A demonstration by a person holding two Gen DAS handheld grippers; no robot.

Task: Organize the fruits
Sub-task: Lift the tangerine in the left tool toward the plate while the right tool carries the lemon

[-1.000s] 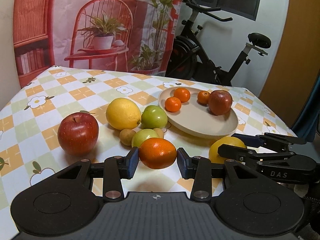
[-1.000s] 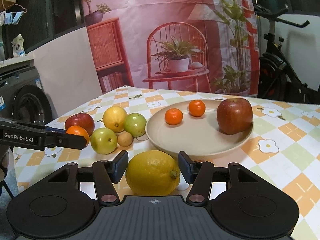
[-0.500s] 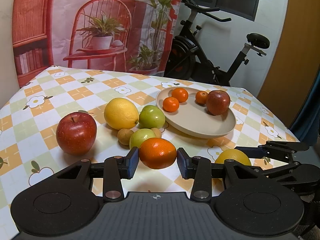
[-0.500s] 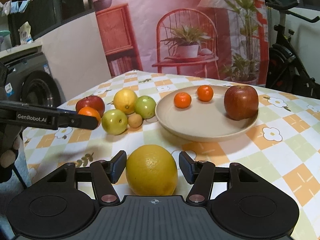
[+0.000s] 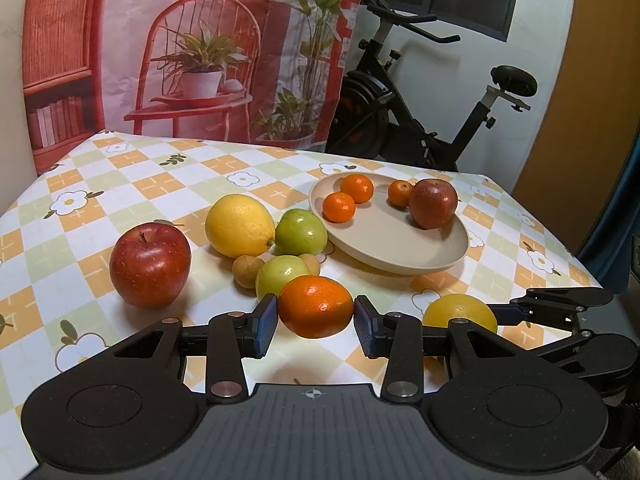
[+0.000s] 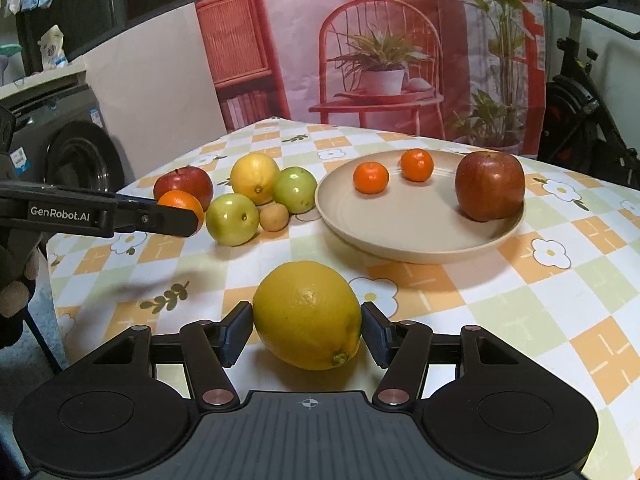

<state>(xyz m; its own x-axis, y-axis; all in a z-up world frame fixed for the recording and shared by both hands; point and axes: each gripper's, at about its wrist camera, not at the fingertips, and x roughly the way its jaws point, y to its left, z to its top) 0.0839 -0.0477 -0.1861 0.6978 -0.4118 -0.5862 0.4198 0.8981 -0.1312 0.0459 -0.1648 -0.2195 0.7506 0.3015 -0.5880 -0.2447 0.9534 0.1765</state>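
Left wrist view: the left tool (image 5: 315, 319) is clenched on a dimpled, glossy orange (image 5: 315, 306), held off the checked table (image 5: 132, 184) near its front edge. At 11 o'clock of the orange sits a tight cluster: two smooth green apples (image 5: 301, 232), a pebbled lemon (image 5: 240, 225), small tan fruits (image 5: 247, 271) and a red apple (image 5: 150, 264). At 1 o'clock lies the shallow beige plate (image 5: 400, 248), round and matte, carrying three mandarins (image 5: 339, 207) and a dark red apple (image 5: 433, 203), with bare room in its near half. Right wrist view shows the right tool (image 6: 307, 334) grasping a large yellow lemon (image 6: 307, 315) above open cloth at 6 o'clock of the plate.
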